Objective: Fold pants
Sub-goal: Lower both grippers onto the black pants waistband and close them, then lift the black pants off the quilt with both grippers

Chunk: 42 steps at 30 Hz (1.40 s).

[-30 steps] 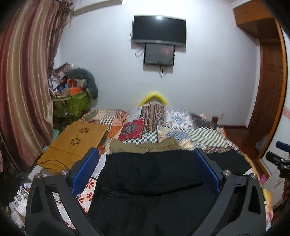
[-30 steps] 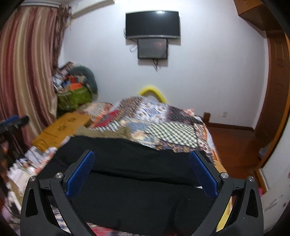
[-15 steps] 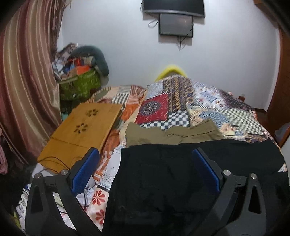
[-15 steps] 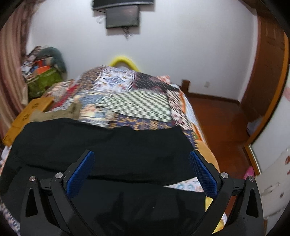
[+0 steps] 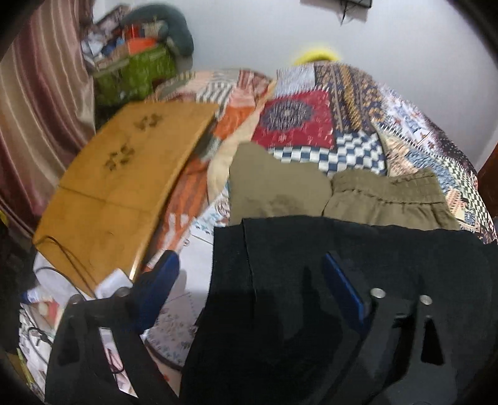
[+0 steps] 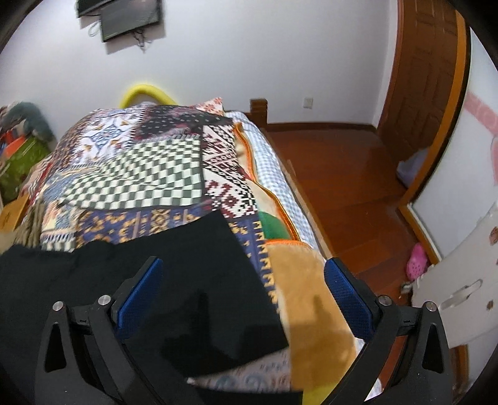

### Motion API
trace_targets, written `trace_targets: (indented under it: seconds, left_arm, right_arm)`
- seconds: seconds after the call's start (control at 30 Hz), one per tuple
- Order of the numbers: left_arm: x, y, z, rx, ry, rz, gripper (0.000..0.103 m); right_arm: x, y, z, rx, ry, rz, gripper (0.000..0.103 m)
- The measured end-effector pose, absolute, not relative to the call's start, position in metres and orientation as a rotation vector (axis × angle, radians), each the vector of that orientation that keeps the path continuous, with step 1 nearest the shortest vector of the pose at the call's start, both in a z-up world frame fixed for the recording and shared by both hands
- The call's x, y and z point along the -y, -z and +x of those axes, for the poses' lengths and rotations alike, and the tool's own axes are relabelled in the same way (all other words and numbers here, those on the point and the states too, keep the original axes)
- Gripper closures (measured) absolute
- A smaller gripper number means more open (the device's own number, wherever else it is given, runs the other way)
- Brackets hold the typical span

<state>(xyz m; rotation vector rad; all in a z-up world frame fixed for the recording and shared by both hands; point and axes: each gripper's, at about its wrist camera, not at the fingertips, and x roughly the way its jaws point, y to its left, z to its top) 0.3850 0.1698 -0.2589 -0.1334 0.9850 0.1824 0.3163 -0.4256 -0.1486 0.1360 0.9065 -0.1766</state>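
— Left gripper [image 5: 249, 280]: blue-padded fingers [image 5: 158, 277] spread wide, nothing pinched; hovering over the left end of the black pants [image 5: 358, 264], one pad off the cloth's edge, the other above the fabric.

— Right gripper [image 6: 242, 280]: likewise spread wide, empty; left pad [image 6: 140, 289] above the black pants [image 6: 155, 274], right pad above the tan plush blanket [image 6: 308, 289] at the bed's side.

— Black pants: laid flat across the near end of the bed, over the patchwork quilt [image 5: 342, 118]; hemmed edge visible in the left view, squared end stopping short of the mattress edge in the right view.

— Olive pants [image 5: 336, 193]: second garment, folded, just beyond the black pair and partly tucked under its far edge.

— Wooden lap tray [image 5: 124, 180]: left of the bed, flower cut-outs on top, cable trailing over its near corner.

— Also listed: striped curtain [image 5: 37, 102] far left; green bag [image 5: 137, 74] piled with clutter; wall screen [image 6: 130, 17]; wooden floor [image 6: 342, 187] right of the bed; pink shoe [image 6: 417, 261] beside a white panel.

— Left view blurred; fine detail of the cloth unreadable.
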Motion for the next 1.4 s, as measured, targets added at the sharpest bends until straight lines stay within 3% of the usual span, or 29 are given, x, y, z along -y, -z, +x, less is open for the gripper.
trace_targets:
  seconds: [0.23, 0.4, 0.5, 0.53, 0.6, 0.7, 0.77, 0.83, 0.97, 1.0, 1.17, 1.4]
  left_arm:
    - [-0.171, 0.284, 0.402, -1.060, -0.155, -0.155, 0.026]
    - [-0.168, 0.287, 0.406, -1.048, -0.160, -0.138, 0.029]
    - [-0.162, 0.284, 0.407, -1.047, -0.164, -0.079, 0.044]
    - [-0.161, 0.283, 0.408, -1.048, -0.166, -0.060, 0.053]
    - [-0.159, 0.281, 0.410, -1.053, -0.160, -0.043, 0.062]
    - [-0.155, 0.277, 0.411, -1.047, -0.163, -0.004, 0.077]
    - [-0.149, 0.274, 0.409, -1.038, -0.171, 0.045, 0.080]
    - [-0.144, 0.270, 0.408, -1.022, -0.180, 0.097, 0.083]
    - [-0.138, 0.247, 0.401, -0.948, -0.206, 0.139, 0.086]
    - [-0.139, 0.241, 0.401, -0.931, -0.219, 0.144, 0.097]
    - [-0.146, 0.221, 0.406, -0.884, -0.220, 0.117, 0.097]
    - [-0.143, 0.245, 0.431, -0.931, -0.221, 0.107, 0.097]
  right_arm:
    - [0.433, 0.174, 0.354, -0.977, 0.103, 0.166, 0.024]
    - [0.418, 0.186, 0.378, -1.011, 0.032, 0.105, 0.036]
    - [0.415, 0.196, 0.391, -1.026, 0.042, 0.070, 0.039]
    - [0.413, 0.200, 0.395, -1.031, 0.043, 0.069, 0.043]
    - [0.412, 0.210, 0.401, -1.061, 0.044, 0.069, 0.053]
    - [0.409, 0.212, 0.398, -1.037, 0.035, 0.051, 0.061]
    - [0.404, 0.209, 0.396, -1.021, 0.036, 0.030, 0.080]
    - [0.401, 0.206, 0.392, -0.993, 0.056, -0.013, 0.088]
    - [0.407, 0.196, 0.386, -0.939, 0.084, -0.009, 0.094]
    - [0.410, 0.192, 0.385, -0.924, 0.093, 0.001, 0.094]
    - [0.424, 0.173, 0.382, -0.861, 0.128, 0.039, 0.095]
    - [0.428, 0.183, 0.395, -0.888, 0.175, 0.049, 0.095]
